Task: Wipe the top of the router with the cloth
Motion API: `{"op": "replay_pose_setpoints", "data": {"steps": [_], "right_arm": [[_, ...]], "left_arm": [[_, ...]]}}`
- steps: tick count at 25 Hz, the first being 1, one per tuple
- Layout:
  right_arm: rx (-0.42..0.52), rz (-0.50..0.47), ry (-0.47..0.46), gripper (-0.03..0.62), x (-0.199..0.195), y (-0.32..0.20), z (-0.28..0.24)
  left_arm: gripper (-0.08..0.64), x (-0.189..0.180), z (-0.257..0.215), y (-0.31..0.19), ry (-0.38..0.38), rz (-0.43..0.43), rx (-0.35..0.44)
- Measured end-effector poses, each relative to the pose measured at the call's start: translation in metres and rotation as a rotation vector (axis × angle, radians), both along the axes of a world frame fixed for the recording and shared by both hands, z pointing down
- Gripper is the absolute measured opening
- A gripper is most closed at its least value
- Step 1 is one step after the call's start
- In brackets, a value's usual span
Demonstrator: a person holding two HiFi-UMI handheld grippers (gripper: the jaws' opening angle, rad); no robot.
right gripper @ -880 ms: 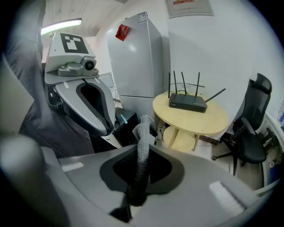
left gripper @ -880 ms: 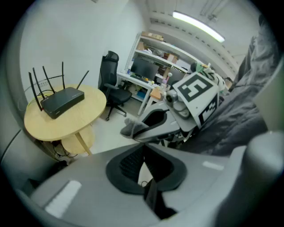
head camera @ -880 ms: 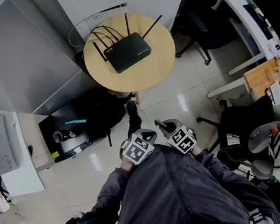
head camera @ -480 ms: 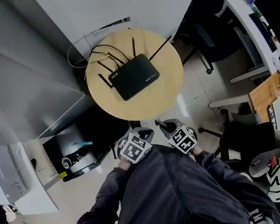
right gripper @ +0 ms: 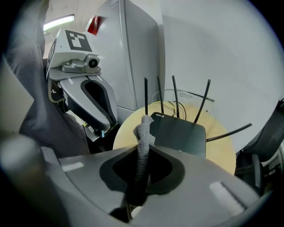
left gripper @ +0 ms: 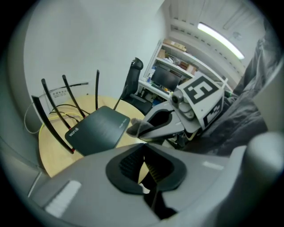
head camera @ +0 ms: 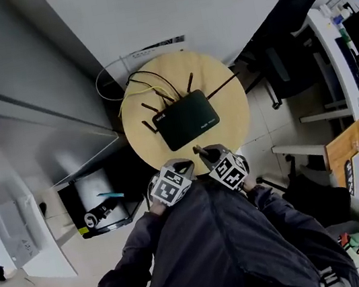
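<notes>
The router (head camera: 186, 119) lies dark and flat near the centre of the head view, on the round wooden table (head camera: 236, 133), with its antennas (right gripper: 145, 95) raised toward the wall. Our cloth (right gripper: 143, 133), a grey strip, stands clamped between the fingers of the right gripper (right gripper: 138, 175), which is poised at the table's near rim, short of the lid. The left gripper (left gripper: 144, 170) beside it has its fingers drawn together on nothing. We should lay the cloth's free end flat, sweep lightly toward the antennas, and press gently so that the router does not slide.
</notes>
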State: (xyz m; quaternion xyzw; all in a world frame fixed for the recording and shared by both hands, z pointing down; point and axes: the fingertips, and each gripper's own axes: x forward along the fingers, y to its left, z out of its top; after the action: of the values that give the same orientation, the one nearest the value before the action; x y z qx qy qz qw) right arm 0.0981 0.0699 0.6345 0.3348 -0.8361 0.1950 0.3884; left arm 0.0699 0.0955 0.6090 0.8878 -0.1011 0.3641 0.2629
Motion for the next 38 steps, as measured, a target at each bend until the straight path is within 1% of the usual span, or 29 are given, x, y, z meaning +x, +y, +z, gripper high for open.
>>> {"op": "replay_pose_setpoints", "data": {"steps": [3, 5, 8, 11, 13, 18, 22, 28, 30, 34, 38], "right_arm": [[-0.005, -0.044, -0.004, 0.029, -0.005, -0.022, 0.005], [-0.021, -0.053, -0.021, 0.031, -0.007, -0.037, 0.011], [-0.05, -0.06, -0.037, 0.031, -0.013, -0.066, 0.021], [-0.091, -0.059, -0.051, 0.031, -0.023, -0.1, 0.031], [-0.122, -0.058, -0.052, 0.031, -0.033, -0.122, 0.041], [-0.193, -0.031, -0.024, 0.031, -0.056, -0.166, 0.066], [-0.223, -0.049, 0.0, 0.031, -0.08, -0.177, 0.076], [-0.241, -0.081, 0.051, 0.031, -0.097, -0.184, 0.092], [-0.248, -0.088, 0.069, 0.031, -0.097, -0.184, 0.099], [-0.251, -0.097, 0.075, 0.031, -0.094, -0.185, 0.1], [-0.251, -0.078, 0.091, 0.031, -0.077, -0.189, 0.101]], "left_arm": [[0.0, 0.001, 0.002, -0.017, -0.013, -0.036, 0.008], [0.0, 0.002, 0.001, -0.026, -0.015, -0.062, 0.014], [0.0, 0.0, -0.001, -0.034, -0.009, -0.11, 0.002], [0.0, -0.006, -0.004, -0.04, -0.006, -0.164, -0.01], [0.0, -0.013, -0.001, -0.046, -0.01, -0.201, -0.005], [0.0, -0.029, -0.003, -0.059, 0.004, -0.288, 0.002], [0.0, -0.042, -0.001, -0.064, 0.0, -0.345, 0.003], [0.0, -0.052, -0.008, -0.063, 0.013, -0.382, -0.023], [0.0, -0.055, -0.007, -0.063, 0.011, -0.392, -0.024], [0.0, -0.059, -0.006, -0.064, 0.01, -0.403, -0.021], [0.0, -0.055, -0.006, -0.063, 0.01, -0.387, -0.02]]}}
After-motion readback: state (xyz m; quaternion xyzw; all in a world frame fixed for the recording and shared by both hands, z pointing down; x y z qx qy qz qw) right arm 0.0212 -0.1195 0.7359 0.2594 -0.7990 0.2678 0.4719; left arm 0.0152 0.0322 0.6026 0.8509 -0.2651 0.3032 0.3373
